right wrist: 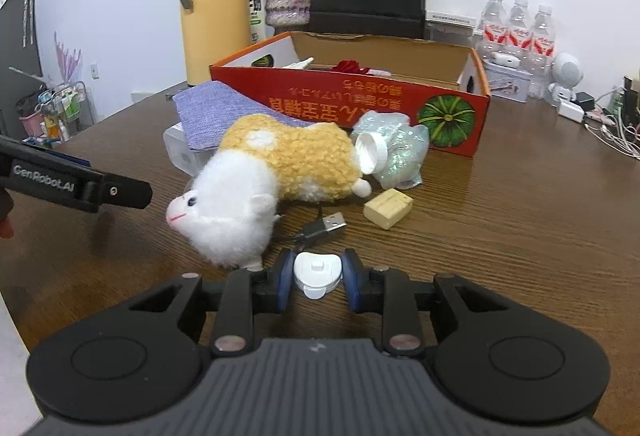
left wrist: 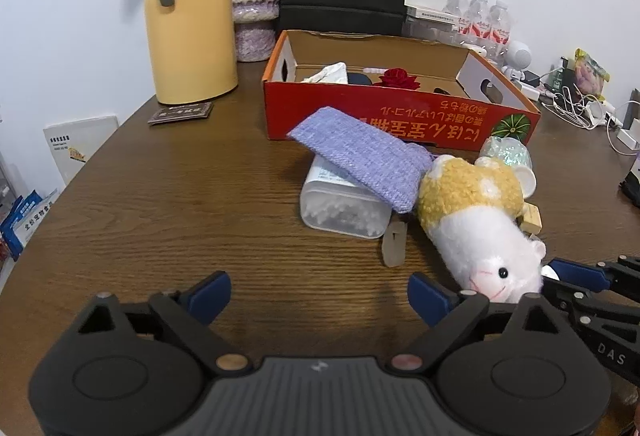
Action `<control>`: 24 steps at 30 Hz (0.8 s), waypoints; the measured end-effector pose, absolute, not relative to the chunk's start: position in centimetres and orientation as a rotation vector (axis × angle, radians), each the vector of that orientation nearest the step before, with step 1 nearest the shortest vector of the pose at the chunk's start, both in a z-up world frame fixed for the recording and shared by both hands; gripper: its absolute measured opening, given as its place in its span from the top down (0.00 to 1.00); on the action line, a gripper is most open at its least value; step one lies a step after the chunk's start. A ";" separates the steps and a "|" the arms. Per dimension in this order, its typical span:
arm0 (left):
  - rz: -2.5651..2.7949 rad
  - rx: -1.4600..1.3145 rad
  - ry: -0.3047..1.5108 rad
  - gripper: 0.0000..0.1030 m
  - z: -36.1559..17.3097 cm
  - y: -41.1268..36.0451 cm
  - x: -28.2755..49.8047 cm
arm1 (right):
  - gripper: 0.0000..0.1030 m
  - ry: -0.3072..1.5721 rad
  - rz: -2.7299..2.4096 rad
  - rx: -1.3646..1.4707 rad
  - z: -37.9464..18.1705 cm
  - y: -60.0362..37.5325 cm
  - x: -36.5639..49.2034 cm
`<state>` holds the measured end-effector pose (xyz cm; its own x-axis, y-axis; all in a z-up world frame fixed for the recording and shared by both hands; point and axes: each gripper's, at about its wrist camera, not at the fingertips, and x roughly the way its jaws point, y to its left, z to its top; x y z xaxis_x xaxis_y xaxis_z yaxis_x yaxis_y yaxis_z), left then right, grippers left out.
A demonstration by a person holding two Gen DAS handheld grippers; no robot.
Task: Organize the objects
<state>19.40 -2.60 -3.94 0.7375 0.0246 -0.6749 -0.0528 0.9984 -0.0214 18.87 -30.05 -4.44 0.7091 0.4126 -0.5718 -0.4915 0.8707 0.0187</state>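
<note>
Item in hand: a small white plastic piece [right wrist: 318, 270], flat and rounded with a raised nub on top, lying low over the table [right wrist: 520, 220] just in front of the plush toy [right wrist: 276, 163]. My right claw [right wrist: 318, 276] has narrowed onto it, both blue pads against its sides. I judge it light, rigid and smooth, so apt to slip or pivot; the hold belongs across its widest part, as now. My left claw [left wrist: 320, 296] stands wide with nothing between its fingers, the toy's snout just beside its right finger. Surroundings: a black cable plug [right wrist: 324, 226] close ahead of the white piece, a pale wooden block [right wrist: 388, 207], a glittery bottle with a white cap [right wrist: 394, 151], a purple knitted cloth [right wrist: 224, 111] draped over a clear tub [left wrist: 344, 207]. Destination, as I judge it: the red cardboard box [right wrist: 348, 103] behind them, open-topped and already holding a red flower. The toy and bottle stand in the straight path, so the lift wants height first.
</note>
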 end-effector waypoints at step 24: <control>-0.055 -0.073 0.709 0.94 -5.2 -5.3 22.2 | 0.74 0.543 0.447 -0.105 -3.6 -31.9 18.5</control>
